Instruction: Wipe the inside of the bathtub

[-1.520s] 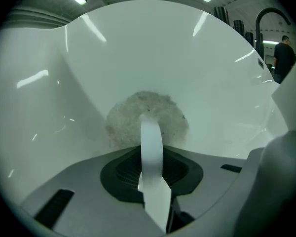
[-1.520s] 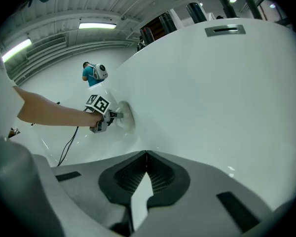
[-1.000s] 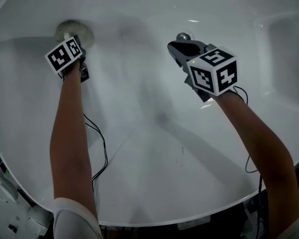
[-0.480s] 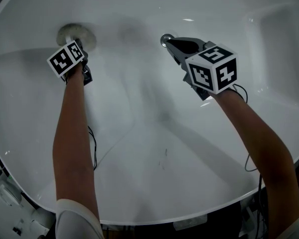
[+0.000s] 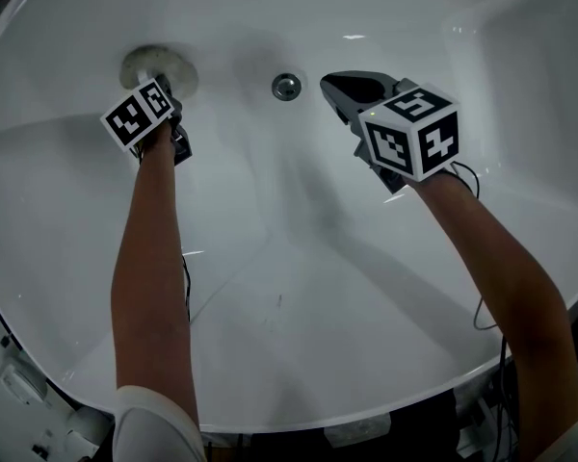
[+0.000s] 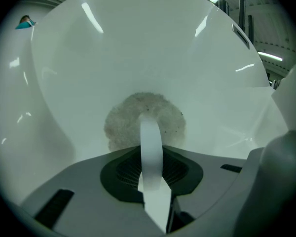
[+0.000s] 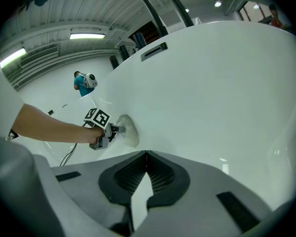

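Observation:
The white bathtub (image 5: 299, 287) fills the head view. A round grey-white scrub pad (image 5: 159, 65) lies flat against the tub's far wall at upper left. My left gripper (image 5: 166, 92) is shut on the pad's white strap (image 6: 151, 152), which runs up between the jaws to the pad (image 6: 144, 120). The right gripper (image 5: 335, 85) hovers over the tub just right of the metal drain (image 5: 286, 87); its jaws meet at the tip with nothing between them. From the right gripper view, the left gripper (image 7: 116, 129) shows pressed to the pad (image 7: 129, 131).
A moulded ledge (image 5: 525, 56) is set into the tub's upper right. Thin black cables (image 5: 186, 287) trail from both grippers. Fittings (image 5: 19, 383) sit outside the rim at lower left. An overflow slot (image 7: 155, 51) is high on the wall. A person (image 7: 84, 81) stands far off.
The drain, first hidden beside the right gripper's tip, now shows in the open to its left. The left gripper and pad have slid a little right along the wall.

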### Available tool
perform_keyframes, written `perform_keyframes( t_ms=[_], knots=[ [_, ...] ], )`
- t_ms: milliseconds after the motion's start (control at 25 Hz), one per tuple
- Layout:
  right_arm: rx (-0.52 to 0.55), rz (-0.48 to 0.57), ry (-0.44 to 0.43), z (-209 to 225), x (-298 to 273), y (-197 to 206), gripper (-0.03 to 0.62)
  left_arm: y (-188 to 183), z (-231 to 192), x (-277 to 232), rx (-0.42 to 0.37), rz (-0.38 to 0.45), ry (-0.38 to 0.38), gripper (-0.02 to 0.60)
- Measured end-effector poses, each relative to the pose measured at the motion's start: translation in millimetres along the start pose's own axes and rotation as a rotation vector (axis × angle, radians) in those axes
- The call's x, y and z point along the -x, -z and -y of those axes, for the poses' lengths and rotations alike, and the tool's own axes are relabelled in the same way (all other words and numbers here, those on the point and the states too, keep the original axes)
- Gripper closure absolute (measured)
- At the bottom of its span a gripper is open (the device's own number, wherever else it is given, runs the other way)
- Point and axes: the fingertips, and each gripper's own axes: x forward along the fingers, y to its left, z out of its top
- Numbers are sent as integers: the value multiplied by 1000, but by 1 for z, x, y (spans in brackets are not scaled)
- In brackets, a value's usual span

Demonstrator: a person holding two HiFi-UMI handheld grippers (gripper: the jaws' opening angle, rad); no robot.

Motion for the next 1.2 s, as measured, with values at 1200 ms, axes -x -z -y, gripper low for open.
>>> perform_keyframes(
  t_ms=[1200],
  knots=[
    [-90,79,53,223,160,41,574,42,357,-68,-12,-12,150,488]
  ],
)
